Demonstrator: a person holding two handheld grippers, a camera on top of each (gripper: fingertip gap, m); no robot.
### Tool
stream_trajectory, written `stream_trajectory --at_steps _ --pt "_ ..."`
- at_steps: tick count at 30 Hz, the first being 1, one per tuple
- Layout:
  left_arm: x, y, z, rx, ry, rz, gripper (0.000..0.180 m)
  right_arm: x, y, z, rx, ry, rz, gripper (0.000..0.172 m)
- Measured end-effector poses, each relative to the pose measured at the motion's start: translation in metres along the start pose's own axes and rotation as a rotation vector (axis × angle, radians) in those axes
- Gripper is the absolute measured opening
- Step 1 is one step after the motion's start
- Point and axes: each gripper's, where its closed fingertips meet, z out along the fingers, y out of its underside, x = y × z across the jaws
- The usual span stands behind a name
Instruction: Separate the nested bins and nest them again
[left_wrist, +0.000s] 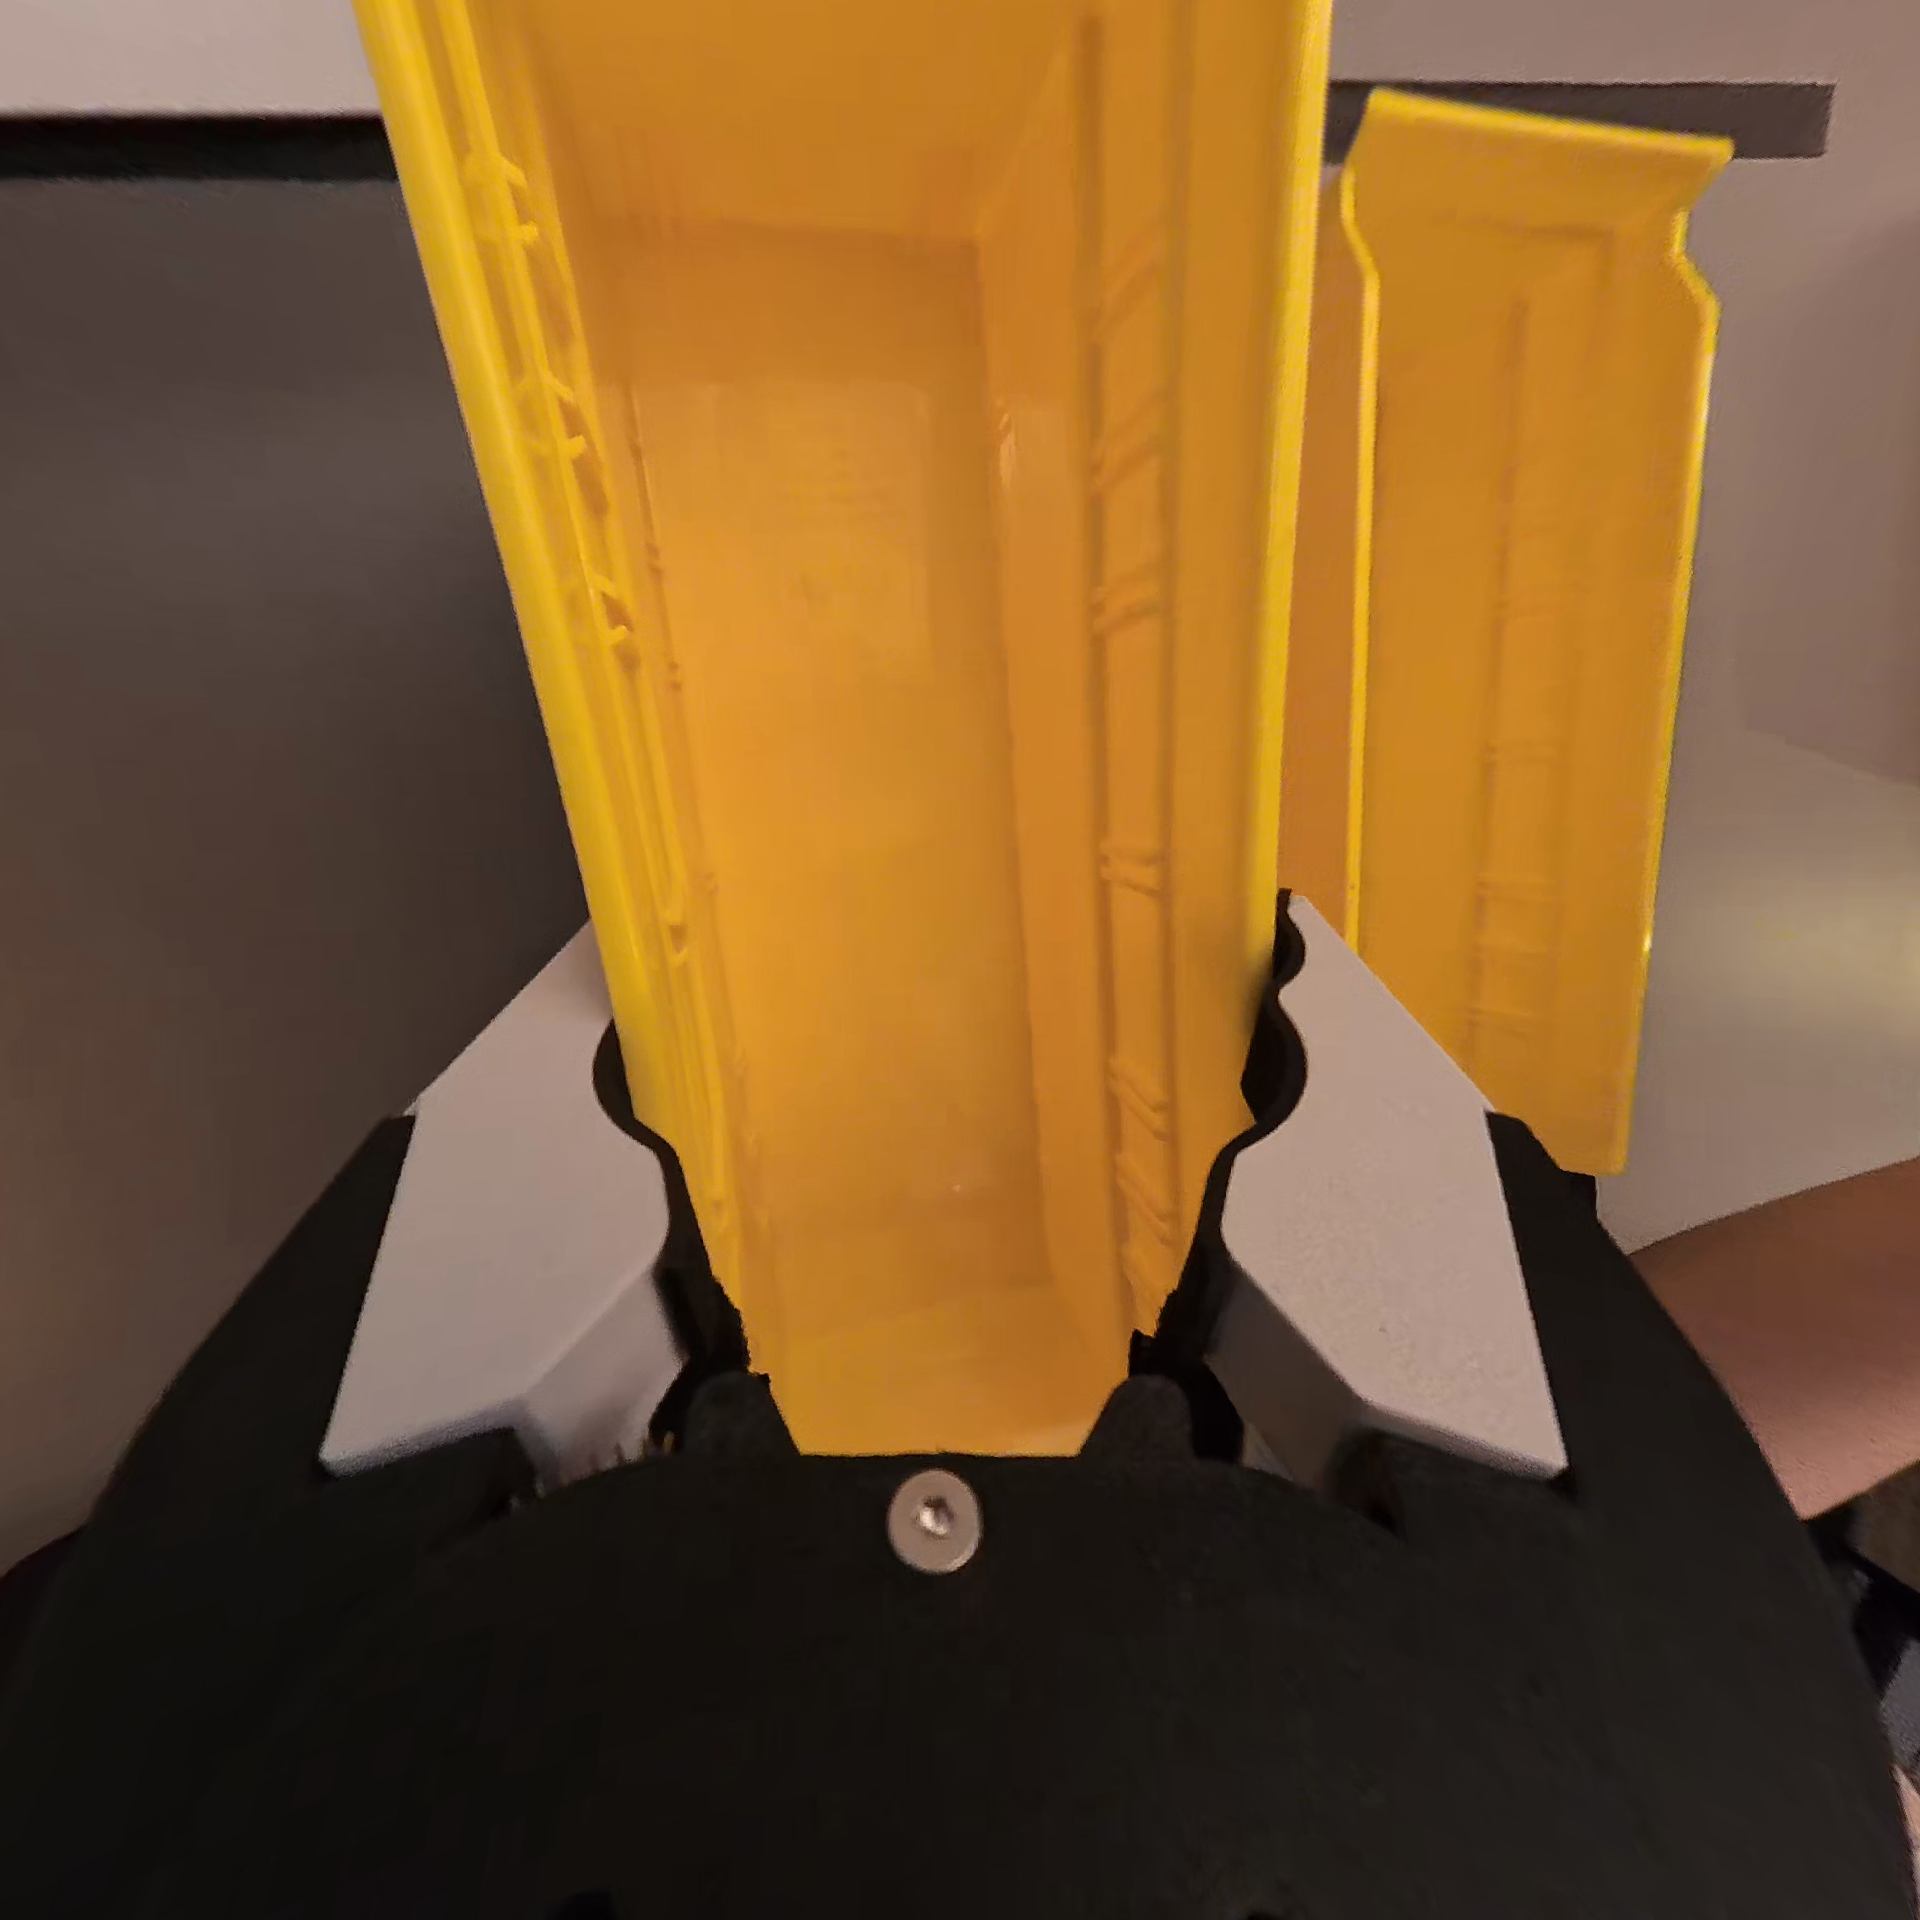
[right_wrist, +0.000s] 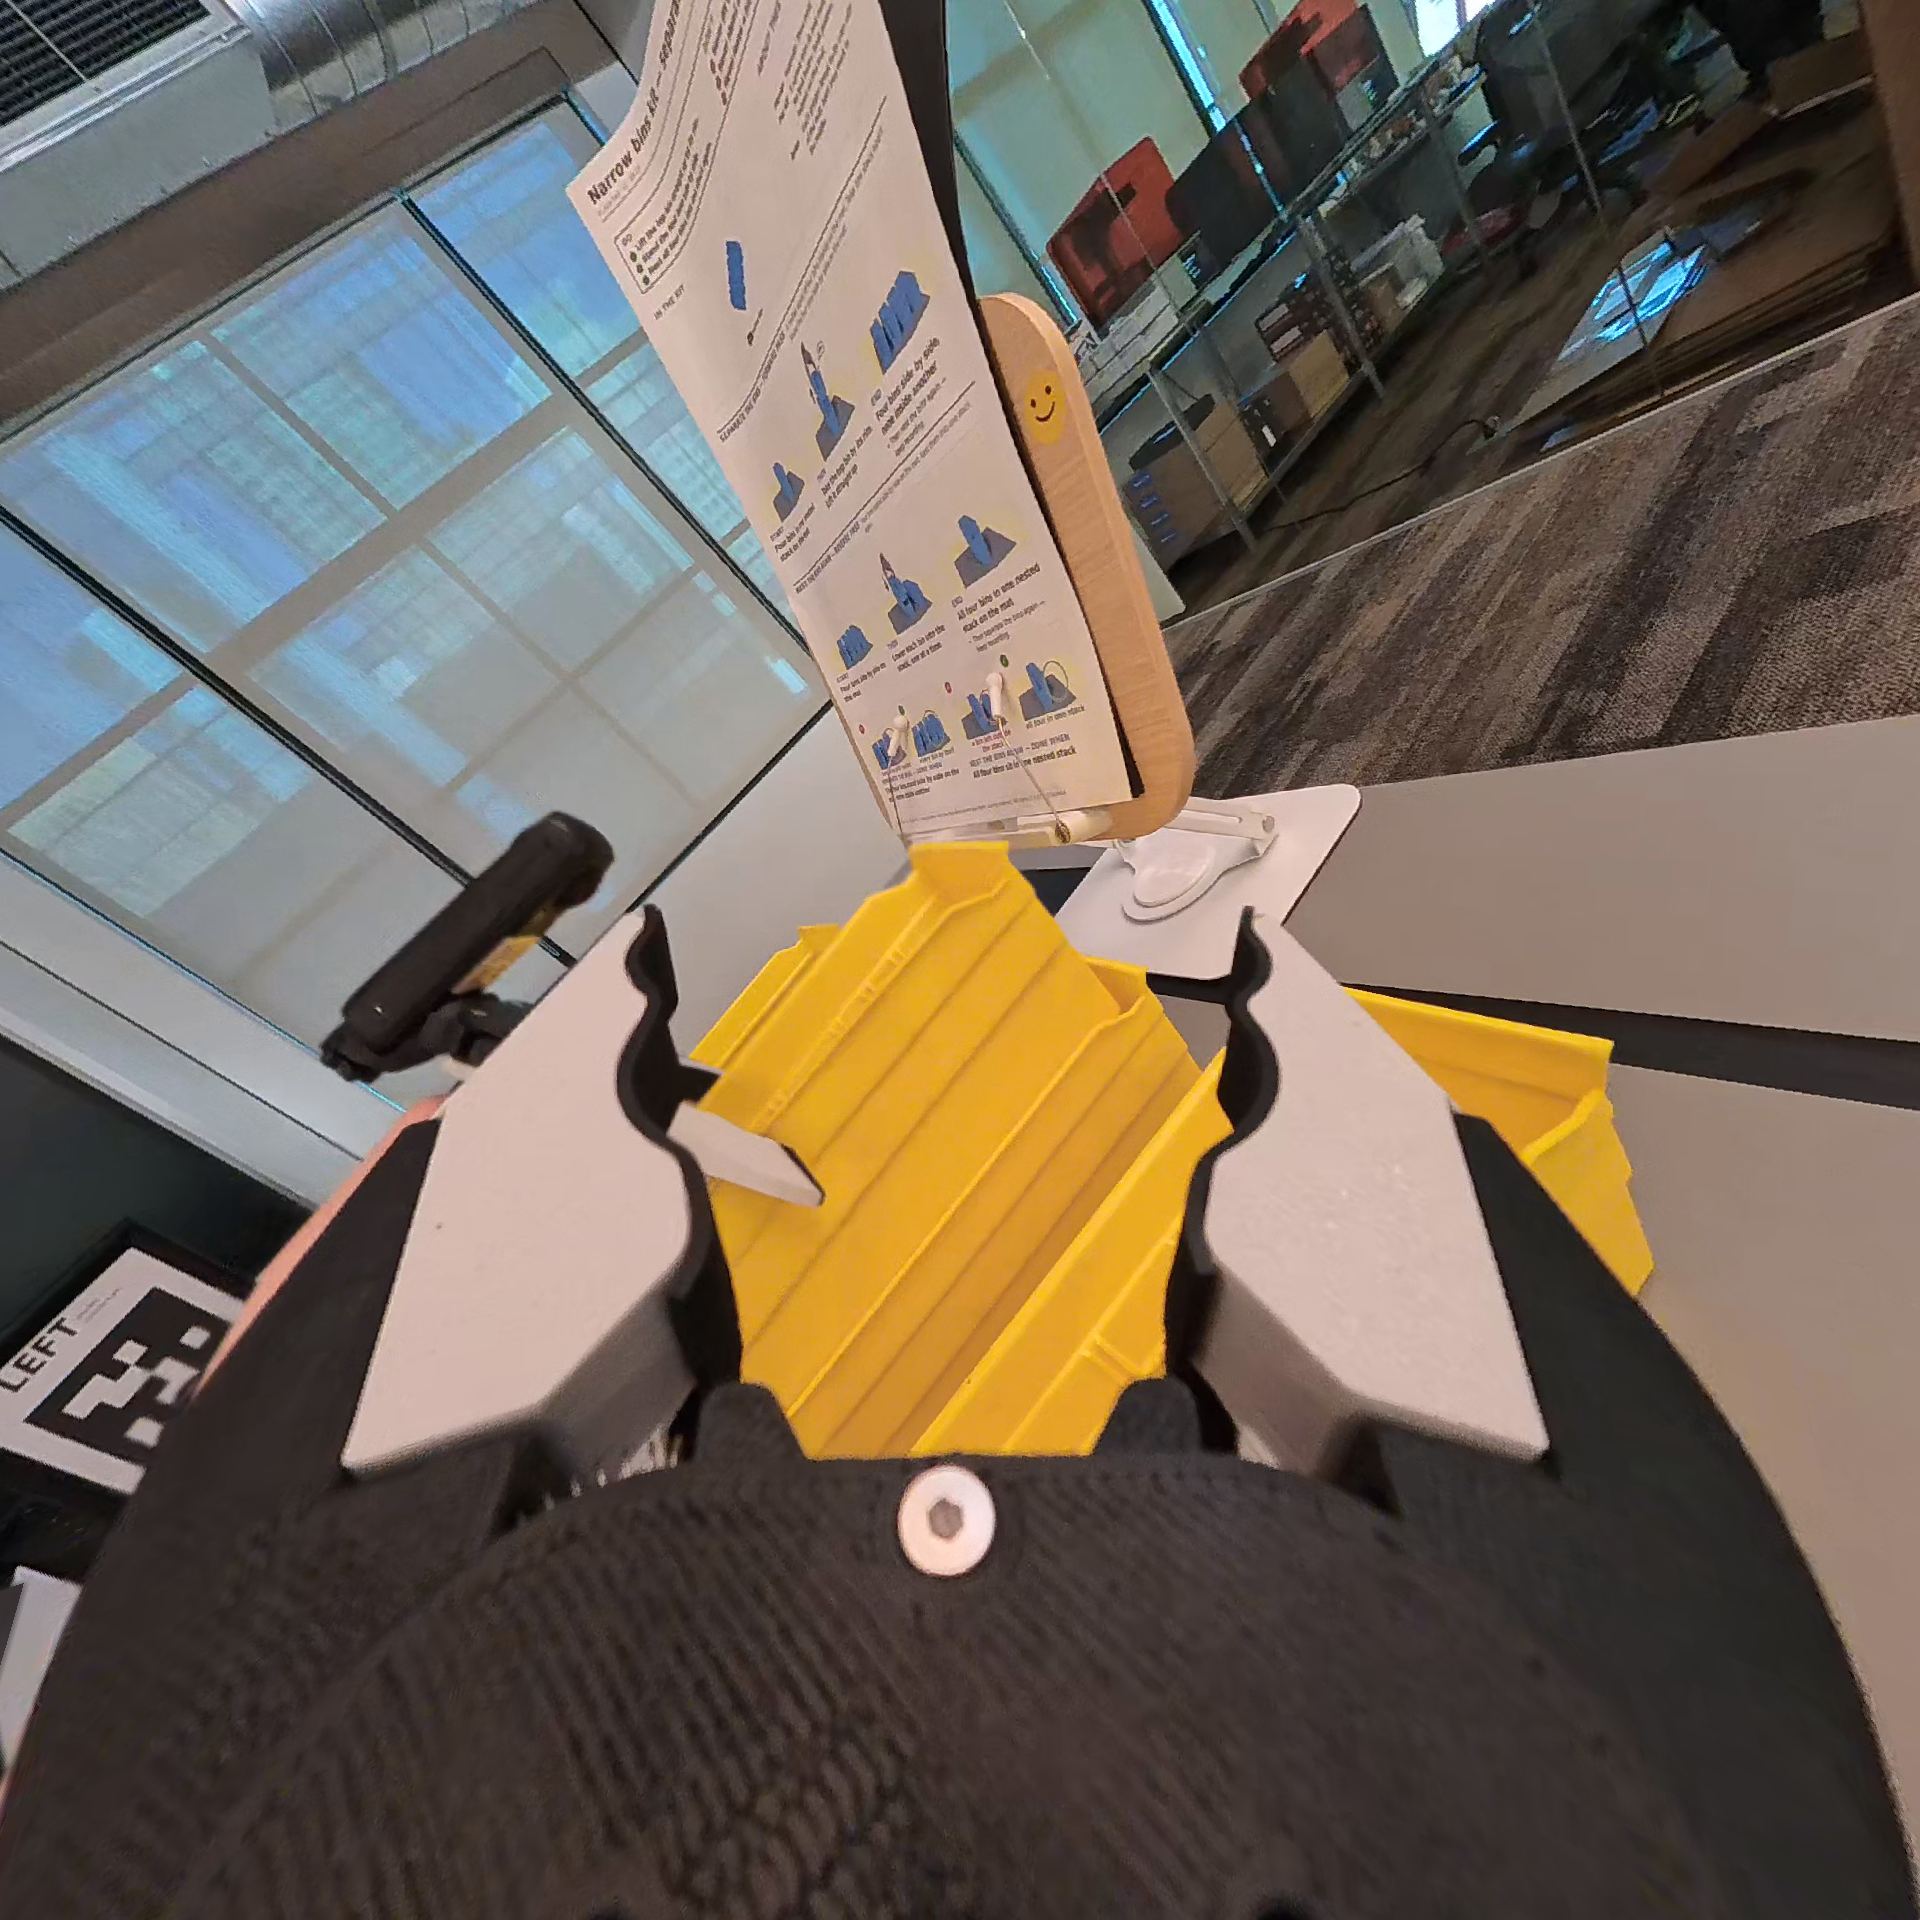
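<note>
The left gripper (left_wrist: 940, 997) clamps a long yellow bin (left_wrist: 883, 623) by its two side walls. The right gripper (right_wrist: 945, 1049) likewise straddles a yellow bin (right_wrist: 935, 1122), but I cannot tell whether its pads press. Another bin (right_wrist: 1496, 1101) lies on the grey table (right_wrist: 1662, 883), so this looks like the separating step; next each held bin likely needs setting down apart.
</note>
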Motion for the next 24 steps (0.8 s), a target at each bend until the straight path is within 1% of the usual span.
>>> stream_trajectory --at_steps 2,3,4,6,12,17,24 --pt "0.003 0.007 0.013 -0.017 0.041 -0.014 0.115 0.001 0.001 0.000 -0.005 0.000 0.007 0.106" --pt "0.001 0.010 0.018 -0.017 0.038 -0.018 0.117 0.002 0.002 0.001 -0.005 0.001 0.009 0.107" --pt "-0.002 0.007 0.020 0.012 0.012 -0.007 0.115 0.002 0.002 0.001 -0.006 0.000 0.012 0.106" --pt "-0.004 0.007 0.022 0.023 -0.011 -0.001 0.116 0.003 0.004 0.002 -0.012 0.001 0.015 0.107" --pt "0.005 0.003 0.025 0.052 -0.029 0.019 0.114 0.003 0.009 0.006 -0.033 0.002 0.013 0.107" --pt "0.005 0.003 0.035 0.032 -0.017 0.003 0.114 0.006 0.010 0.006 -0.038 -0.001 0.025 0.107" --pt "0.005 0.005 0.038 0.013 -0.026 -0.003 0.116 0.009 0.011 0.006 -0.044 0.000 0.038 0.107"
